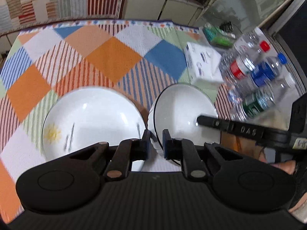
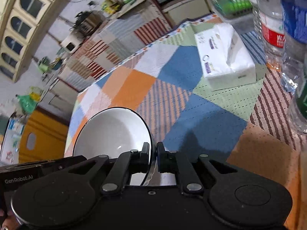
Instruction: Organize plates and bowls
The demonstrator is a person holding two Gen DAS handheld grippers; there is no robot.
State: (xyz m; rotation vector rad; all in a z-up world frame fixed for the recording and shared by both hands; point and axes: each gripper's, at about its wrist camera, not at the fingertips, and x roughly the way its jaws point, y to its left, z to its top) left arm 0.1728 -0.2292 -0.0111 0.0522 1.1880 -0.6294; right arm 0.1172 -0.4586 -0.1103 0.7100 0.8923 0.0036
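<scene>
A white bowl (image 1: 182, 111) with a thin black rim hangs tilted above the patchwork tablecloth, held from two sides. My left gripper (image 1: 155, 141) is shut on its near left rim, one pad inside and one outside. One fingertip (image 1: 203, 119) of the right gripper reaches over the bowl's right edge. In the right wrist view, my right gripper (image 2: 153, 153) is shut on the right rim of the same bowl (image 2: 113, 132). A white plate (image 1: 92, 118) with a yellow flower print lies on the cloth just left of the bowl.
A white tissue pack (image 1: 205, 63) (image 2: 226, 55) lies beyond the bowl. Several plastic water bottles (image 1: 255, 72) (image 2: 272, 19) stand at the right, with a green box (image 1: 218, 36) behind them. Cabinets draped in striped cloth run along the far side.
</scene>
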